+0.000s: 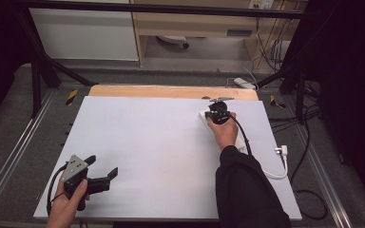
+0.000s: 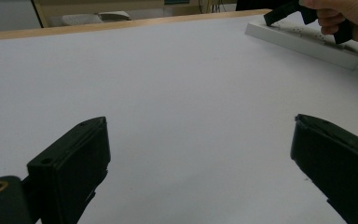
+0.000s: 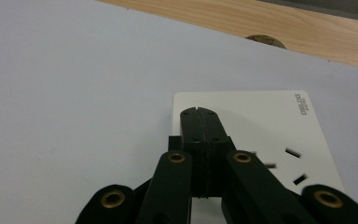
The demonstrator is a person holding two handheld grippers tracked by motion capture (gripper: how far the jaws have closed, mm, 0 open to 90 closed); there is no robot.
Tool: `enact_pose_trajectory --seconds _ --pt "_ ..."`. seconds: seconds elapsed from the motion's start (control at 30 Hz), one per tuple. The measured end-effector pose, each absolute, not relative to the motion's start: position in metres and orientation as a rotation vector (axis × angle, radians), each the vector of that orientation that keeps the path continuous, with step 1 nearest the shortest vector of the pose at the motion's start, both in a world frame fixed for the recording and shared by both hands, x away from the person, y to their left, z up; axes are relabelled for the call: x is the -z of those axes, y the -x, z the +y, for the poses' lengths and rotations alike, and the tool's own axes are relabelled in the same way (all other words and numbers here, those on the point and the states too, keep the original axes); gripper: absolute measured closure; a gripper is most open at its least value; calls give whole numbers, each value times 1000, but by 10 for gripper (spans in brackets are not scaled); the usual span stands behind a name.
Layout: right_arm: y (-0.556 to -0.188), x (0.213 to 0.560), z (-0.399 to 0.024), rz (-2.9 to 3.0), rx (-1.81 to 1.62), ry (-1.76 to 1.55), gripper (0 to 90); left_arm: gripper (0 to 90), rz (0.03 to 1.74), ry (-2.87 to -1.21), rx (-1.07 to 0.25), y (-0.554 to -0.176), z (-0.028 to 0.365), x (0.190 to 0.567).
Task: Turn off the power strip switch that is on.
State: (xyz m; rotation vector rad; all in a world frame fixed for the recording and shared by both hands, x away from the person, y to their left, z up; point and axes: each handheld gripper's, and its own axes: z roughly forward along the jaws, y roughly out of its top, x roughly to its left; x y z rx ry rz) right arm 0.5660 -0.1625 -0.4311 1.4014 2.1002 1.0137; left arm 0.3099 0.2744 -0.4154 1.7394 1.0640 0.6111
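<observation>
Our right gripper [image 3: 199, 114], jaws together, rests on the power strip [image 3: 265, 121] near the table's [image 1: 138, 137] far edge.
Our left gripper [image 1: 103, 167] gapes wide, well apart; the strip looks rigid, smooth and light, so we'd pinch its long sides.

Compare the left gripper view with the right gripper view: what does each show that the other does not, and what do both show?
Left gripper view alone: the open left hand-held gripper, and farther off a hand holding the other gripper over the power strip.

Right gripper view alone: the right hand-held gripper, jaws pressed together over the strip's end, its sockets and printed brand mark, and a round hole in the wood.

Both: the white table, its wooden edge and the strip.
</observation>
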Motion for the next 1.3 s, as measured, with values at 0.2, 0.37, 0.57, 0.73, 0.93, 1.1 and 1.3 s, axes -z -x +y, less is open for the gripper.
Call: enact_pose_trajectory --seconds 0.2,0.37,0.57,0.73,0.93,1.1,1.3 --pt "-565 431 -162 2104 -1009 -1395 900 48 1065 -1739 -609 -310 275 415" --pt "-565 431 -160 2100 -1015 -1389 900 48 1065 -1738 -610 -310 275 415" --pt "-564 429 -160 2095 -1022 -1386 900 48 1066 -1739 -610 -310 275 415" --pt "-563 428 -160 2093 -1027 -1380 900 48 1065 -1738 -611 -310 275 415" --pt "-561 425 -160 2092 -1038 -1366 900 48 1064 -1738 -610 -310 275 415" --pt "-559 423 -161 2084 -1047 -1365 900 48 1065 -1737 -610 -310 275 415" --pt "-554 420 -166 2069 -1068 -1367 900 48 1064 -1738 -610 -309 275 415"
